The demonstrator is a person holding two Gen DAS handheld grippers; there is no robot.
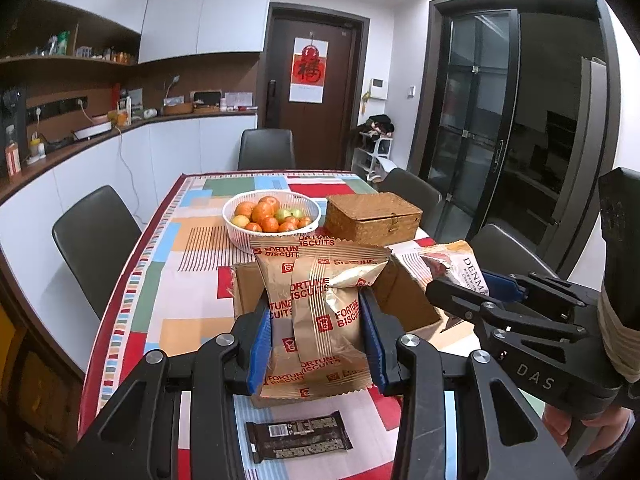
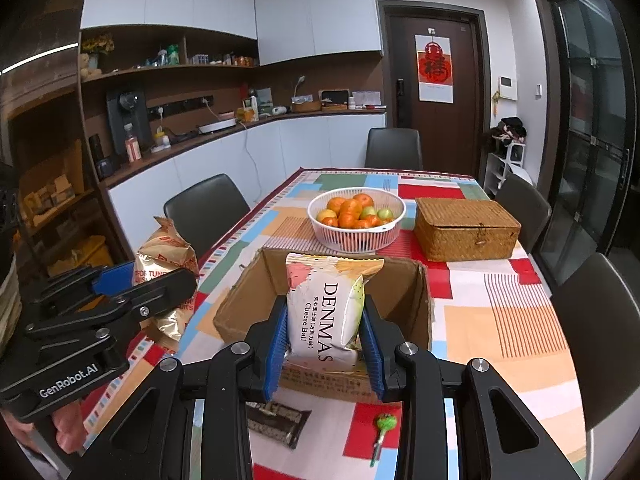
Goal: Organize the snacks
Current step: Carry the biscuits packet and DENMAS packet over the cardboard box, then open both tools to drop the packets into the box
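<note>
My left gripper (image 1: 318, 344) is shut on a tan Fortune Biscuits bag (image 1: 320, 312) and holds it above the near side of an open cardboard box (image 1: 404, 300). My right gripper (image 2: 325, 344) is shut on a white Denmas Cheese Ball bag (image 2: 328, 312) and holds it over the same box (image 2: 420, 304). Each gripper shows in the other's view: the right one (image 1: 472, 292) at the right, the left one (image 2: 120, 288) at the left with its biscuit bag (image 2: 168, 256). A dark chocolate bar (image 1: 298, 436) lies on the tablecloth in front of the box, also in the right wrist view (image 2: 276, 424). A green lollipop (image 2: 385, 424) lies near it.
A white basket of oranges (image 1: 272, 214) and a closed wicker box (image 1: 372, 216) stand behind the cardboard box on the patterned tablecloth (image 1: 180, 248). Dark chairs (image 1: 96, 236) surround the table. A counter with clutter runs along the left wall.
</note>
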